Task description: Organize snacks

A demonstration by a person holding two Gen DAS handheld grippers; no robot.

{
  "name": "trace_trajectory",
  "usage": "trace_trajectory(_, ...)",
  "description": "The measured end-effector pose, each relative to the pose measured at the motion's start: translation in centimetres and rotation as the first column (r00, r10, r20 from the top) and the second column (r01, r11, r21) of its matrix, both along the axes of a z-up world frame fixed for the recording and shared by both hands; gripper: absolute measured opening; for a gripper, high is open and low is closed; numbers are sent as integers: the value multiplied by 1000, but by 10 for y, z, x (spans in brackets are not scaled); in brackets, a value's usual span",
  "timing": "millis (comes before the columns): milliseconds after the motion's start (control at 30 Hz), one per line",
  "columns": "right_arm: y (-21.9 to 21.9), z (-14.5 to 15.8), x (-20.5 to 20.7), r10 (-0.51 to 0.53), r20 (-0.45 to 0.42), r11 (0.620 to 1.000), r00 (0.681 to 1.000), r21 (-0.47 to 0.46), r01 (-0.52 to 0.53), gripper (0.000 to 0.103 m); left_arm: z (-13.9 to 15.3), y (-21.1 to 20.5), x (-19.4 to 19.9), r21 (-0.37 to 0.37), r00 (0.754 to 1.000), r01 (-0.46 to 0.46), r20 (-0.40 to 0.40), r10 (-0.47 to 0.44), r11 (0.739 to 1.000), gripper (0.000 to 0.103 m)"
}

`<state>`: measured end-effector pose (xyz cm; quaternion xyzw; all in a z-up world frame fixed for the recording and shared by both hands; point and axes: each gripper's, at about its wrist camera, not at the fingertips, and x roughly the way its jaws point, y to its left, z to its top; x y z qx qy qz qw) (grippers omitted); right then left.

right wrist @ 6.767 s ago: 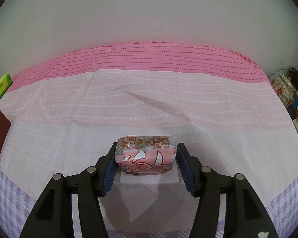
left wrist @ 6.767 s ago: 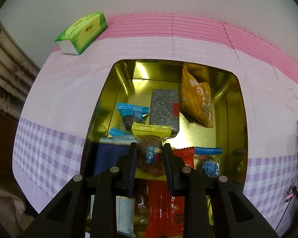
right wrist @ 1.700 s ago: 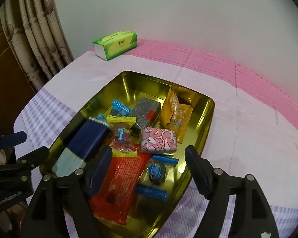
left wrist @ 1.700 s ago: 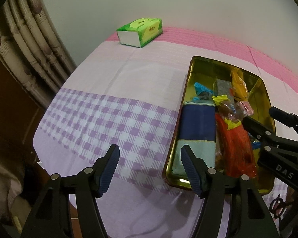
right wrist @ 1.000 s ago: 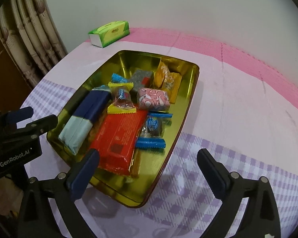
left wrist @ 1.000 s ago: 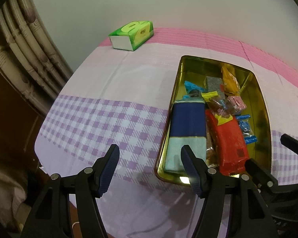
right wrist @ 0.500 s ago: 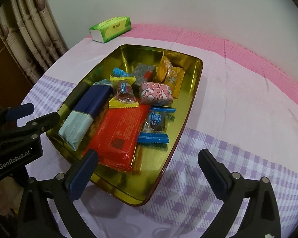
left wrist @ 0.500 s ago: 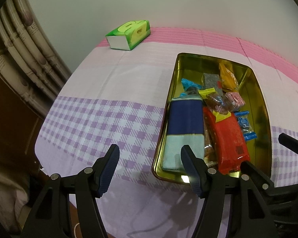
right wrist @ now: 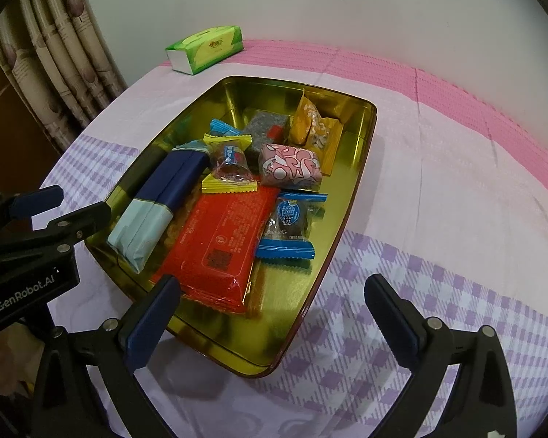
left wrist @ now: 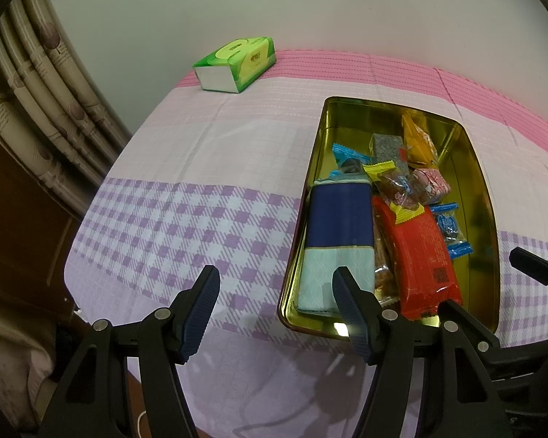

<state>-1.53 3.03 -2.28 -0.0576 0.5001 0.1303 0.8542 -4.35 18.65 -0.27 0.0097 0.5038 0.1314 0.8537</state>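
Snacks all in the gold tin; both grippers backed off, empty.

Pink-and-white packet now lies mid-tin, ahead of the right gripper that carried it seconds ago. Around it: red pack, navy box, orange pouch, blue-ended candies. Right fingers spread wide; left gripper likewise parted, tin past its right fingertip. Sorting looks finished. Tissue box far beyond.
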Motion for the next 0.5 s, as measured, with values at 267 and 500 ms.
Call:
trace_trajectory(267,-1,-1,0,-3,-2,1000,1000,1,3,100,0,0,0,-3,1000,3,1,-3,1000,65)
trace_trajectory(500,-2,-1,0,-4,-2,1000,1000,6,4,100,1,-1,0,-4,1000,4,4,-4,1000,65)
